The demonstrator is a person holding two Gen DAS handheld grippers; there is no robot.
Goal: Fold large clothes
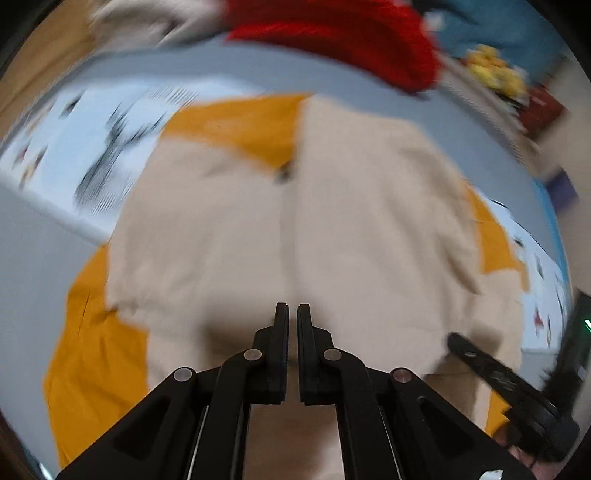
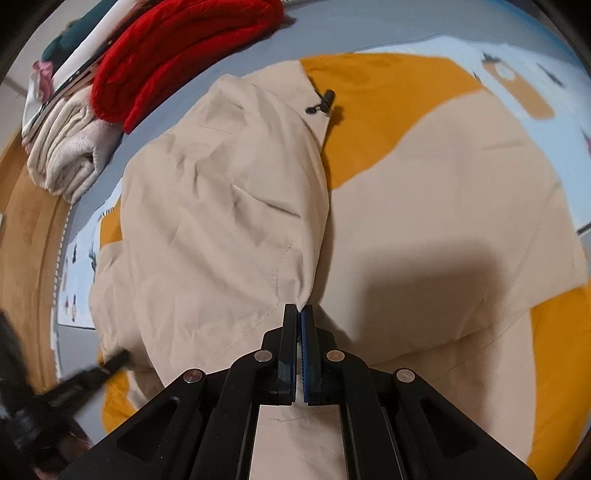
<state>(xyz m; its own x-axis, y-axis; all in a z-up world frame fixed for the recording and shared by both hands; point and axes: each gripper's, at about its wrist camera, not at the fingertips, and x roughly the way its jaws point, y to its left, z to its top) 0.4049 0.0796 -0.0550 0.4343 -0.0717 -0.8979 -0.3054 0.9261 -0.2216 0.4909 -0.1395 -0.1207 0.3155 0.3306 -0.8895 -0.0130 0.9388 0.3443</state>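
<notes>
The beige and mustard jacket lies spread on the pale blue bedsheet, and takes most of both views. Beyond its collar end sits a pile of folded clothes, with a red knit on top and a cream fleece beside it.

The right gripper has its jaws closed on a beige edge of the jacket, and the cloth rises from the pinch in a tight ridge toward the black cord toggle. The left gripper hovers over the middle of the jacket with the jaws nearly together; no cloth shows between them (this view is blurred, so I cannot tell for sure).

The fabric looks thin, light and soft, with small wrinkles, so it will likely drape and sag instead of keeping a shape. I judge that seams, hems and corners are the best places to hold, because a smooth single layer may slip out.
</notes>
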